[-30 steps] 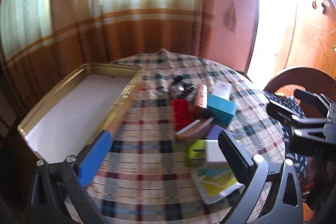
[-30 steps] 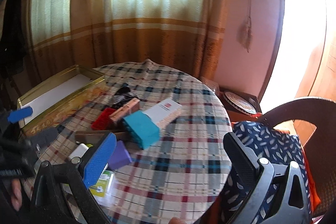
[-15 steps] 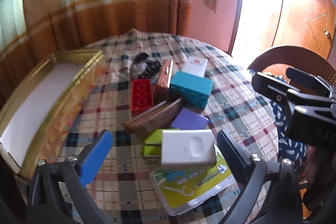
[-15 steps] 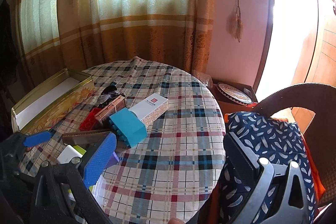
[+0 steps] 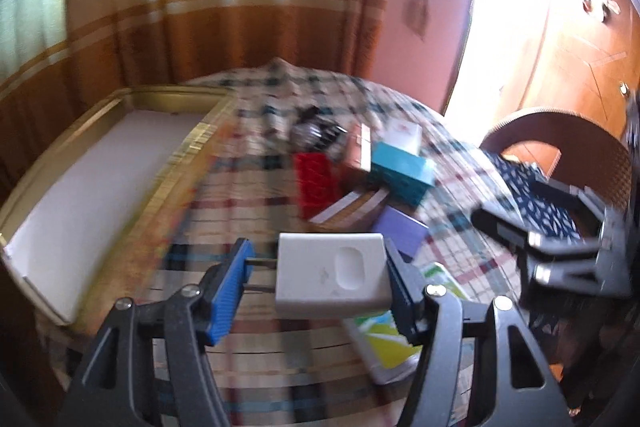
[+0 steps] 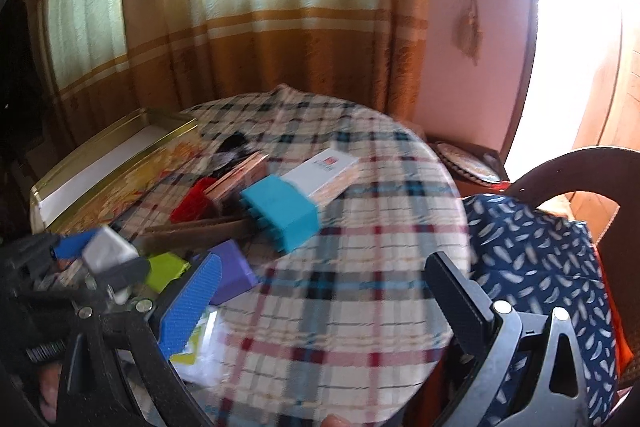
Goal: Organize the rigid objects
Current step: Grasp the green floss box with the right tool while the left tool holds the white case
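We're looking at the white charger (image 5: 332, 273), a plug-in block with its two metal prongs sticking out toward the left. It's sitting between the fingers of the left claw (image 5: 316, 285), raised above the plaid tabletop (image 5: 256, 195). The jaws are closing in on it: the black finger is right against its right side, while the blue finger (image 5: 231, 291) is meeting the prong tips. In the right wrist view the same charger (image 6: 107, 251) is showing at the near left.

Just beyond it, the rest of the pile is lying on the cloth: a purple block (image 5: 400, 231), a brown flat box (image 5: 352, 209), a red brick (image 5: 314, 183), a teal brick (image 5: 402, 171) and a white carton (image 5: 402, 133). A green-and-yellow packet (image 5: 390, 341) is lying at the near edge.

The gold tin (image 5: 188, 151) with its white lining is standing open at far left.

The right claw (image 6: 320, 311) is hovering wide with nothing in it, over the near right of the tabletop.
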